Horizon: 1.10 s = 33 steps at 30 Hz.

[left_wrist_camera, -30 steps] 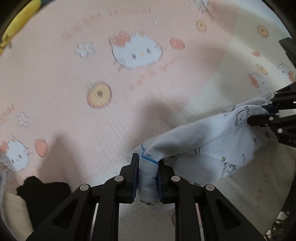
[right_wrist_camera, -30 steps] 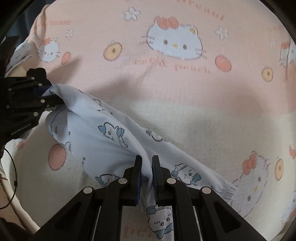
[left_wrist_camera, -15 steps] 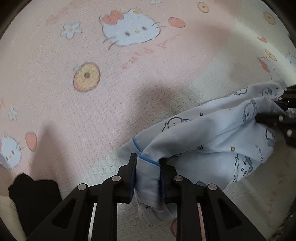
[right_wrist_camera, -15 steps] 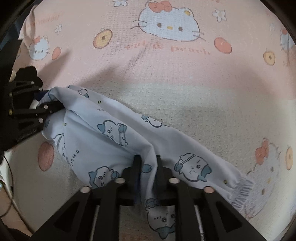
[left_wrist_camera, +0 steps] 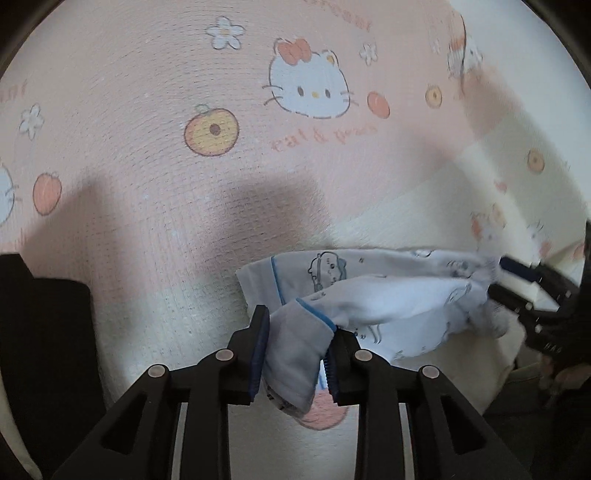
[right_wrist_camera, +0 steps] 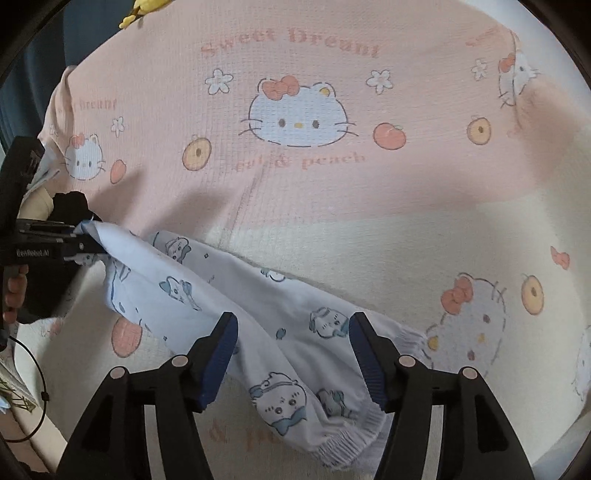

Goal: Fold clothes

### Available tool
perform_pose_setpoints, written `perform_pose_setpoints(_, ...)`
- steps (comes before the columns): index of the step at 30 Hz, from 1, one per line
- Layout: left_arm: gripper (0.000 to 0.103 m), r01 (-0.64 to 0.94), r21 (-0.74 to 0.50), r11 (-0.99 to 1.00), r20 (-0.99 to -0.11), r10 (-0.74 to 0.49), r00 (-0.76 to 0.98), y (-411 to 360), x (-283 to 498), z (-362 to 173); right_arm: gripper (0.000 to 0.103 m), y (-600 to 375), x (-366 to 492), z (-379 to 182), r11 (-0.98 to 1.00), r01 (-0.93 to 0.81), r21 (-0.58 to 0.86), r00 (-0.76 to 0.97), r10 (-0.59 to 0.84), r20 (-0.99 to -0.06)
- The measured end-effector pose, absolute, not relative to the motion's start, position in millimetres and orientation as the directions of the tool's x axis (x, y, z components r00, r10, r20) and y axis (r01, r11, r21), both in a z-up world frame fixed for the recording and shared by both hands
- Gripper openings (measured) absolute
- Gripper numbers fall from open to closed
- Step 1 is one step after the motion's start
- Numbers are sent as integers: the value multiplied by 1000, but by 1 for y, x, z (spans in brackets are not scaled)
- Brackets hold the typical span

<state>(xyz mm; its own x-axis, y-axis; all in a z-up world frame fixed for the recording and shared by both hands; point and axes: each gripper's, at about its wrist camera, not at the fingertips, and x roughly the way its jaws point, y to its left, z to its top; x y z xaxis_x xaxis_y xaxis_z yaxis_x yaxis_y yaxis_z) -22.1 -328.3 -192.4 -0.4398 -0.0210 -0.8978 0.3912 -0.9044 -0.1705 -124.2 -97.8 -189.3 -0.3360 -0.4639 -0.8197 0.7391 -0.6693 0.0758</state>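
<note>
A small pale-blue garment [right_wrist_camera: 258, 306] with cartoon prints and blue trim lies on a pink and cream blanket [right_wrist_camera: 332, 192]. It also shows in the left wrist view [left_wrist_camera: 388, 295]. My left gripper [left_wrist_camera: 295, 350] has its jaws partly apart with the garment's blue-trimmed waist end between them; in the right wrist view it [right_wrist_camera: 74, 243] still has the cloth at its tip. My right gripper [right_wrist_camera: 291, 354] is open wide, its fingers either side of the garment's cuffed leg ends [right_wrist_camera: 351, 435], which rest on the blanket.
A dark garment [left_wrist_camera: 40, 350] lies at the left of the left wrist view and also shows in the right wrist view [right_wrist_camera: 70, 203]. A yellow object [right_wrist_camera: 147, 7] sits at the far edge. A black cable [right_wrist_camera: 33, 387] hangs at the lower left.
My right gripper has opened and let go of the garment, whose leg ends now lie on the blanket. My left gripper's jaws have widened, and both have moved down toward the blanket.
</note>
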Motion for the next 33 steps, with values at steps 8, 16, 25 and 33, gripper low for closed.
perform_pose_setpoints(8,39,440,5,-898,-929,-166,-329,-327,-45,-207,62,-103,-125,-204,-664,743,79,-295,-432,-852)
perform_pose_setpoints(16,42,477,-52,-877,-948,-107,-300,-345,-58,-232,62,-119,-133,-226,-669,737,99,-250,-406,-879)
perform_pose_setpoints(25,42,582,-195,-789,-896,-98,-434,-354,-24,-216,62,-121,-119,-208,-609,784,123,-264,-506,-821)
perform_pose_setpoints(33,42,699,-286,-655,-853,-159,-497,-328,-2,-194,62,-122,-107,-221,-590,804,72,-249,-445,-860)
